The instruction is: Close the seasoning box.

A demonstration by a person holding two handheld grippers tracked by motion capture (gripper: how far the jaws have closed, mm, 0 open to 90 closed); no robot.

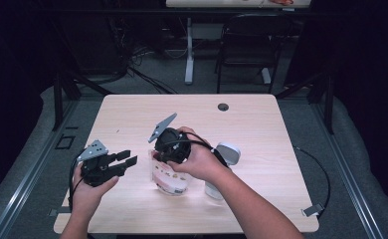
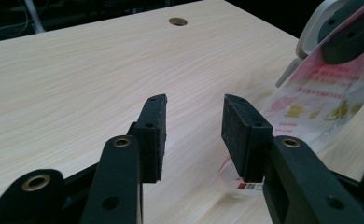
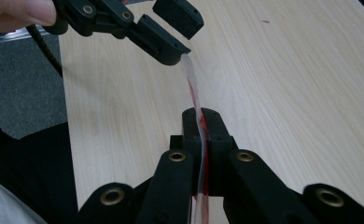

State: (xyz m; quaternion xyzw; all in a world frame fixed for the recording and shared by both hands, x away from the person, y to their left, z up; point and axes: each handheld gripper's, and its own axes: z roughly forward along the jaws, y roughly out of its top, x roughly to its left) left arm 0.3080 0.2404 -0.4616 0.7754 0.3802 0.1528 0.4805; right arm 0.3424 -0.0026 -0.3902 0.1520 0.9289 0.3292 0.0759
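High view: right gripper (image 1: 158,155) sits just left of frame centre, held by the person's right hand (image 1: 197,159), tipped down over a clear plastic packet (image 1: 169,181) w/ red-pink print. Packet rests on the wooden table (image 1: 261,134), lower centre of frame, its upper edge rising to the gripper. A white bottle (image 1: 222,164) stands just right of that hand, touching or nearly touching the wrist; can't tell which.

Right gripper view: jaws pressed together on the packet's thin edge (image 3: 200,140) at lower centre, film running up from betw. the pads toward the upper left of frame, where it meets the tip of the other gripper's jaw.

Left gripper (image 1: 125,162) is at lower left of the high view, in the left hand (image 1: 90,191), pointing right toward the packet. Left gripper view: jaws spread w/ a clear gap, nothing betw. the pads; packet (image 2: 320,98) lies at the right side of frame, its bottom corner just beside/behind the right-hand pad. Round cable hole (image 1: 223,107) in the table, upper centre.
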